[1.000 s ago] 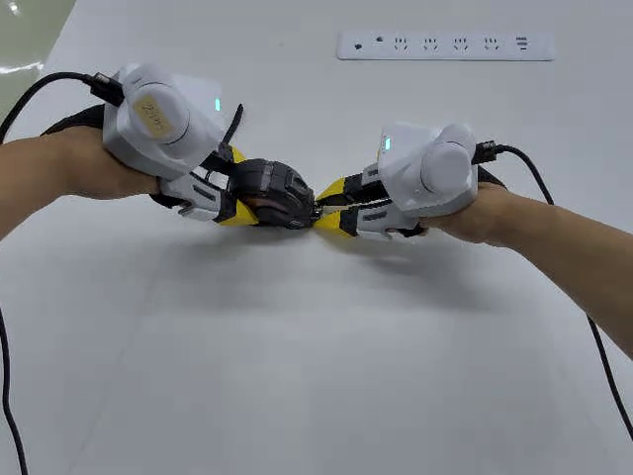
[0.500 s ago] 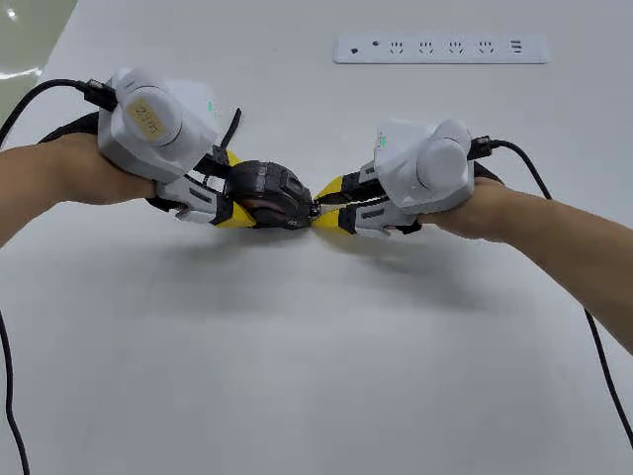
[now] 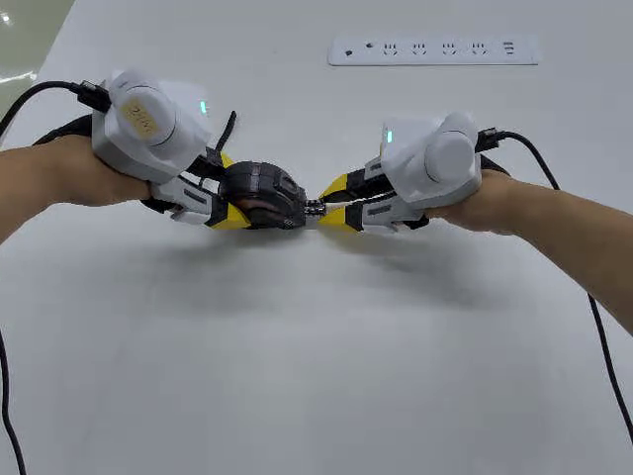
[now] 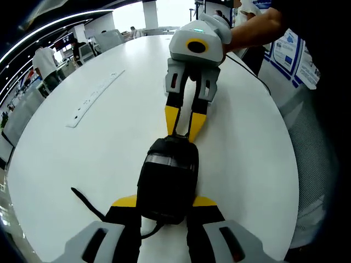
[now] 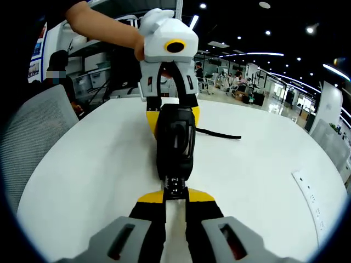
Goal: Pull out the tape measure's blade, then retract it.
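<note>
Black tape measure [image 3: 262, 195] is held over the white tabletop [image 3: 297, 376], between the two grippers, which are pointed at each other. Its case is clamped on both sides by the yellow-tipped fingers [image 4: 125, 201] of the left gripper [image 3: 229, 188]. Fingers of the right gripper [image 3: 327, 203] are pinched together on the blade's end hook [image 5: 174, 186], right at the case mouth. Barely any blade is seen out of the case; the hook sits just beside the mouth. A black wrist strap [image 5: 219, 135] is seen trailing from the case's far end onto the tabletop. Whether the case touches the tabletop cannot be told. A white power strip [image 3: 433, 49] is laid flat well beyond the grippers, near the far edge.
</note>
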A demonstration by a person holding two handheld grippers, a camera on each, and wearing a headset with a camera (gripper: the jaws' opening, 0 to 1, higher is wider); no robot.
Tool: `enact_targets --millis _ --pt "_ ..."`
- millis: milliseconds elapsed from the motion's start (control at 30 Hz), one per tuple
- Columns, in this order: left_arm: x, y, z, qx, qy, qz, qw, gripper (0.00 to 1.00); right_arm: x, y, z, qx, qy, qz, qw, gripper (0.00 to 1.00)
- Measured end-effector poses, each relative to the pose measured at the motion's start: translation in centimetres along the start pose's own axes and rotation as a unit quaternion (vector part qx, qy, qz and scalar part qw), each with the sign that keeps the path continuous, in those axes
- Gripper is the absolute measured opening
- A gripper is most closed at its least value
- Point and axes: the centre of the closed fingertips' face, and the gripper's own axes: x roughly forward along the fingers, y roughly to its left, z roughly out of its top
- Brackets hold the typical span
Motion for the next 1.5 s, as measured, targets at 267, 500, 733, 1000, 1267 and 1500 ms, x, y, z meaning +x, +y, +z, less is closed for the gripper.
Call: enact_targets --millis 267,500,733,1000,1267,1500 --pt "-0.1 0.0 0.0 -0.002 0.003 -0.001 1.0 0.28 -0.6 0.1 -0.3 0.001 0.002 0.005 1.0 0.11" --pt "-0.1 0.0 0.0 -0.003 0.004 -0.001 1.0 0.28 -1.3 0.1 -0.6 -0.001 0.005 0.007 1.0 0.11" --pt "-0.2 0.0 0.0 -0.004 0.004 -0.002 1.0 0.28 -1.9 0.1 -0.8 0.0 0.009 0.01 0.9999 0.11" --pt "-0.1 0.0 0.1 -0.006 0.004 -0.002 1.0 0.29 -2.7 0.0 -1.5 0.003 0.012 0.012 0.9999 0.11" --pt "0.0 0.1 0.1 -0.007 0.005 -0.002 1.0 0.29 -3.8 -0.1 -2.3 0.004 0.017 0.014 0.9997 0.11" --pt "0.0 0.1 0.1 -0.008 0.008 -0.005 0.9999 0.29 -4.8 0.0 -3.0 0.006 0.023 0.015 0.9996 0.11"
